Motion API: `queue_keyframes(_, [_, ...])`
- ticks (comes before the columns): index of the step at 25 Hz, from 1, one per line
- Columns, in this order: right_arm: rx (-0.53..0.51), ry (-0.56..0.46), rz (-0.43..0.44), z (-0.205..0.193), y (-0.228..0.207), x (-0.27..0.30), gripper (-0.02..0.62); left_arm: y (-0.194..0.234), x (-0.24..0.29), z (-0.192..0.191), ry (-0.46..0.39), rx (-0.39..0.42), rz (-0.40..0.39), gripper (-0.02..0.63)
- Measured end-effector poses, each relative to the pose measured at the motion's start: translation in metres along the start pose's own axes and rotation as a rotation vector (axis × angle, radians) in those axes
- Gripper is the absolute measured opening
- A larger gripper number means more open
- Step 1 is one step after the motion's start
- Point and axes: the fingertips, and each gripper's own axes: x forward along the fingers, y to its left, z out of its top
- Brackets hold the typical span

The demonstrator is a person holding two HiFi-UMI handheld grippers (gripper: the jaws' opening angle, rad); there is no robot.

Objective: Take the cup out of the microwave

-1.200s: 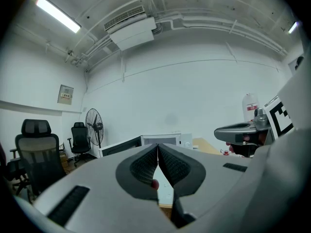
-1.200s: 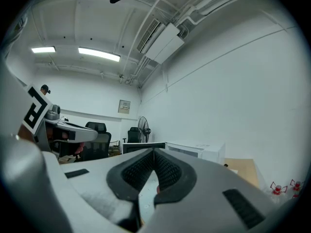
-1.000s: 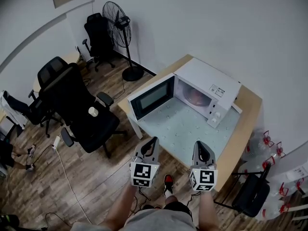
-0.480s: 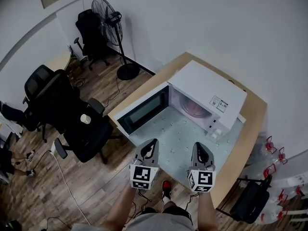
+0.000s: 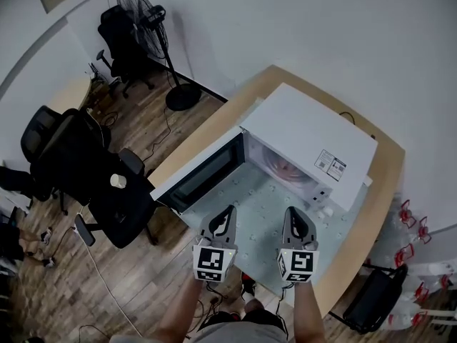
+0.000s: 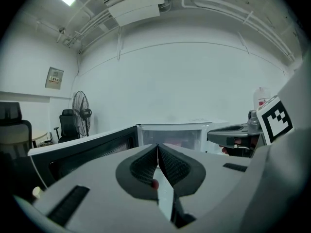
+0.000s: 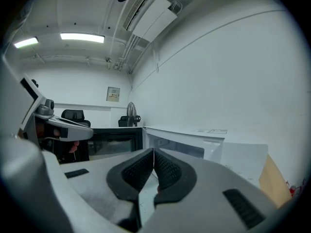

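Inside the open microwave (image 5: 307, 131), a blurred reddish shape (image 5: 286, 167); left claw (image 5: 229, 211), right claw (image 5: 293, 212) together, empty.

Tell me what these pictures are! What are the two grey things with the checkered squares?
Those are grabbing tools. A person holds one in each hand: the left gripper and the right gripper. The picture looking down on the room comes from a camera on the person's head. The other two come from cameras riding on each gripper, looking along its jaws. On the wooden table stands a white microwave with its door open. Inside sits something pinkish, too blurry to name. Both grippers are closed and hold nothing.
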Motion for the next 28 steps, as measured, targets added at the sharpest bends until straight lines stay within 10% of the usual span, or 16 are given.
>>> queue_keyframes(23, [0.038, 0.066, -0.066, -0.060, -0.040, 0.119, 0.023, 0.021, 0.107, -0.052, 0.100, -0.014, -0.014, 0.025])
queue_keyframes(28, [0.074, 0.046, -0.077, -0.061, -0.047, 0.134, 0.177, 0.025, 0.115, -0.058, 0.117, -0.019, -0.010, 0.025])
